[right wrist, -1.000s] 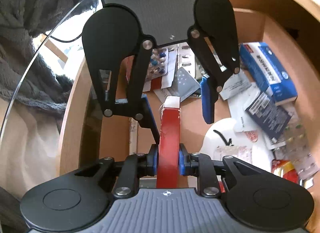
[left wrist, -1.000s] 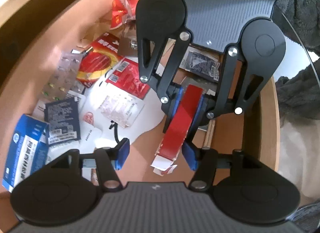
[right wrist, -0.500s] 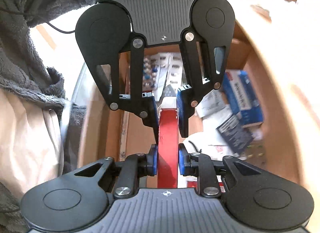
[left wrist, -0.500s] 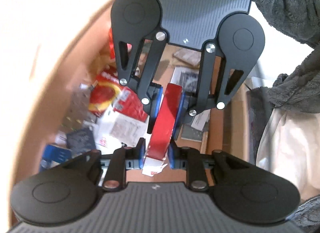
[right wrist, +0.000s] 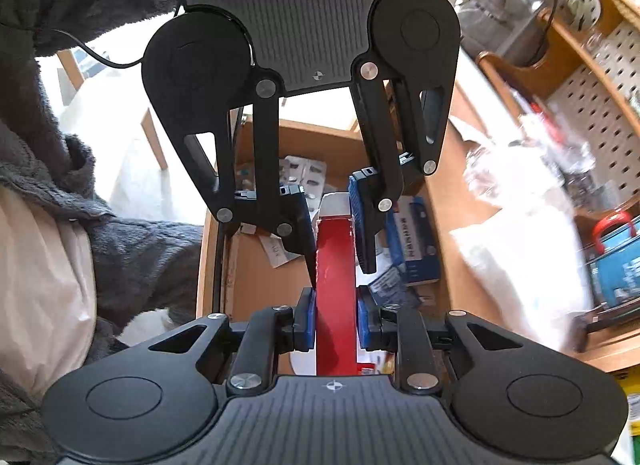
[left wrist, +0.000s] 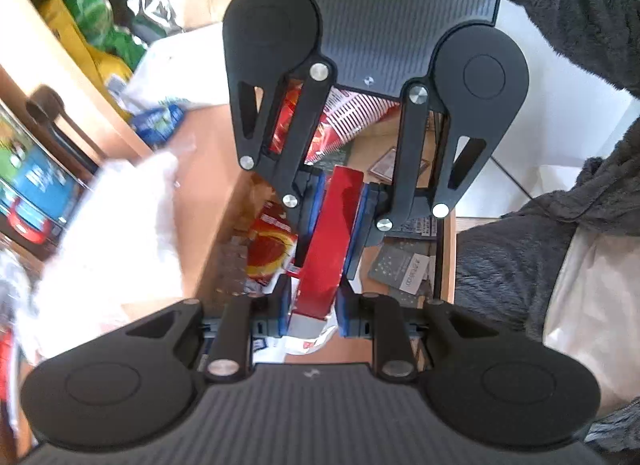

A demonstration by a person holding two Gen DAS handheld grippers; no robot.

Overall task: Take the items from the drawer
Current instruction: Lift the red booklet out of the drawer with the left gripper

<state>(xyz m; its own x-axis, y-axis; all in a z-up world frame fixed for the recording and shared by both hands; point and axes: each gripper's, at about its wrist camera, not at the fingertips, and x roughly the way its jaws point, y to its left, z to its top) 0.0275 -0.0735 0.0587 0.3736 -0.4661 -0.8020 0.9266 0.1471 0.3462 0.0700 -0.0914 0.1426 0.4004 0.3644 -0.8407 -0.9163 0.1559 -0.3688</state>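
Between the blue pads at mid-frame of both views, we had the red box [left wrist: 328,241] pinched from two ends. Our left gripper [left wrist: 310,311] was clenched on its pale lower end at the bottom of the left view; our right gripper [right wrist: 336,325] was clenched on the other end at the bottom of the right view. The box hung above the drawer [right wrist: 216,249], clear of the litter in it.

We judged it light, thin card, probably hollow: stiff along its length but easy to crush across the flat faces. Holding near the ends suited it, though the torn flap at the left gripper's end looked weak.

Below, the drawer held a red and yellow pack [left wrist: 268,245], grey sachets [left wrist: 404,271], a blue carton [right wrist: 412,241] and blister strips [right wrist: 304,175]. None touched the box. At the left of the left view lay a blurred white bag [left wrist: 108,233], and shelves [right wrist: 600,113] crowded the right of the right view; we judged these the likeliest things to snag. A grey fleece sleeve [left wrist: 520,261] lay near the drawer's edge.
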